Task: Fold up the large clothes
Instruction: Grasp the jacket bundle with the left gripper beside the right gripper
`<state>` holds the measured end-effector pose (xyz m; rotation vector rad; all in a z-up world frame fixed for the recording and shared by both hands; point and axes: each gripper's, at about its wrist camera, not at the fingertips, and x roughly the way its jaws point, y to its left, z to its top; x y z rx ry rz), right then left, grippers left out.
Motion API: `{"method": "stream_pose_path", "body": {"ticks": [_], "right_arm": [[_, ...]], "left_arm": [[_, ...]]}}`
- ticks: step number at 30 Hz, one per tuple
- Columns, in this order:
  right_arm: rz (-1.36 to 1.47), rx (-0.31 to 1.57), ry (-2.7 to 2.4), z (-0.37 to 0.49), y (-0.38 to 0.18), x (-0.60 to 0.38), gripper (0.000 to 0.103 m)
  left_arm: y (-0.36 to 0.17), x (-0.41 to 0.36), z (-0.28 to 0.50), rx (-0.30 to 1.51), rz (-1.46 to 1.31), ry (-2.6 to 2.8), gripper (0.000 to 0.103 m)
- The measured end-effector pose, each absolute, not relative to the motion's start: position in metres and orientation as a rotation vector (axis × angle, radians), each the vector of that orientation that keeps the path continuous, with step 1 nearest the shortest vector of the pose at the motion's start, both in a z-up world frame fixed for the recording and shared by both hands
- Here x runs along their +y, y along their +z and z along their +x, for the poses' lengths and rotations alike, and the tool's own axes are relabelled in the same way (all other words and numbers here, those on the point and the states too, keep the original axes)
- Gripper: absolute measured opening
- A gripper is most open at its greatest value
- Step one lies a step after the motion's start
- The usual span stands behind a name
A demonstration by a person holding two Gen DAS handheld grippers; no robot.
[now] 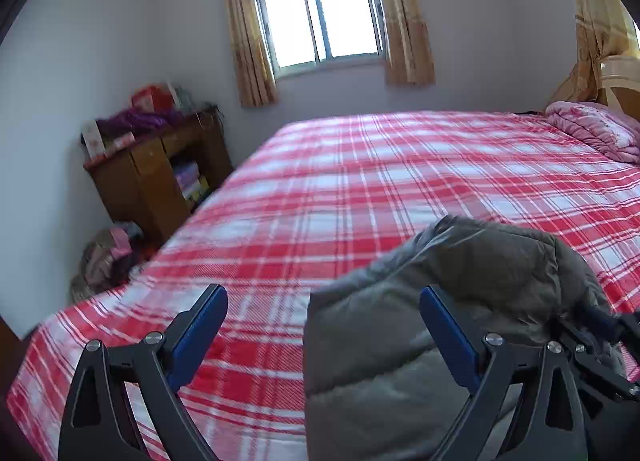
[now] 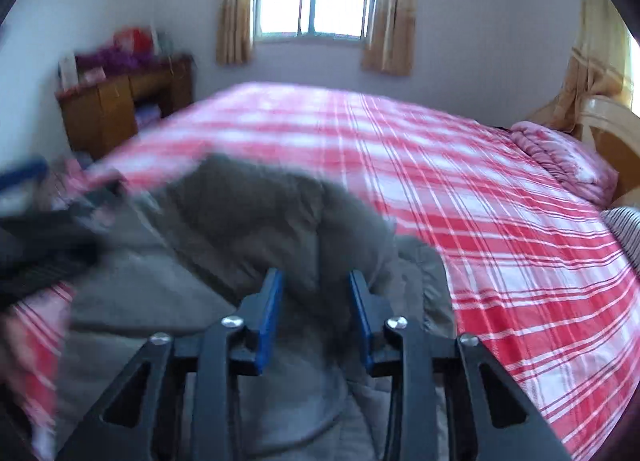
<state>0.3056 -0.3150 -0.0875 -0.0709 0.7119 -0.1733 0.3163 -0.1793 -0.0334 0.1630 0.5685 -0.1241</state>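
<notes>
Grey-green quilted padded coat (image 2: 256,229) lies bunched at the near edge of the bed, on the red-and-white plaid bedsheet (image 1: 360,165), with one puffy fold humped up above the rest. My right gripper (image 2: 316,317) has its jaws narrowed around that raised fold; the blue pads (image 2: 269,313) sit on either side of the padding, but the view is blurred and I cannot tell whether they truly pinch it or only flank it. My left gripper (image 1: 324,325) stands with its jaws wide apart and holds nothing: the coat's edge sits between them, nearer the right-hand pad, touching neither that I can see.

To do this fold well, I judge I should first take a firm bite with the right, deep into the padding instead of on a slippery outer layer, then close the left on the near edge so both sides lift evenly. Thick filling will spring back, so I should lay the fold flat and press it down before letting go. Plenty of bare sheet lies beyond for spreading.
</notes>
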Motion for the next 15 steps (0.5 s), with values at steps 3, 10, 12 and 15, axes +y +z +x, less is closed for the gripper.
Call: {"method": "stream_pose_path", "body": {"ticks": [3, 10, 12, 15], "right_arm": [[-0.086, 0.75, -0.265, 0.307, -0.11, -0.333, 0.023], [0.023, 0.771, -0.358, 0.3, -0.125, -0.373, 0.023], [0.038, 0.768, -0.354, 0.299, -0.129, -0.376, 0.023], [0.055, 0.775, -0.347, 0.3, -0.134, -0.377, 0.023]], "left_arm": [[-0.047, -0.19, 0.319, 0.602, 0.165, -0.161, 0.097], [-0.075, -0.232, 0.316, 0.589, 0.328, -0.19, 0.097], [-0.083, -0.234, 0.317, 0.582, 0.339, -0.182, 0.097], [-0.089, -0.233, 0.32, 0.587, 0.327, -0.182, 0.099]]}}
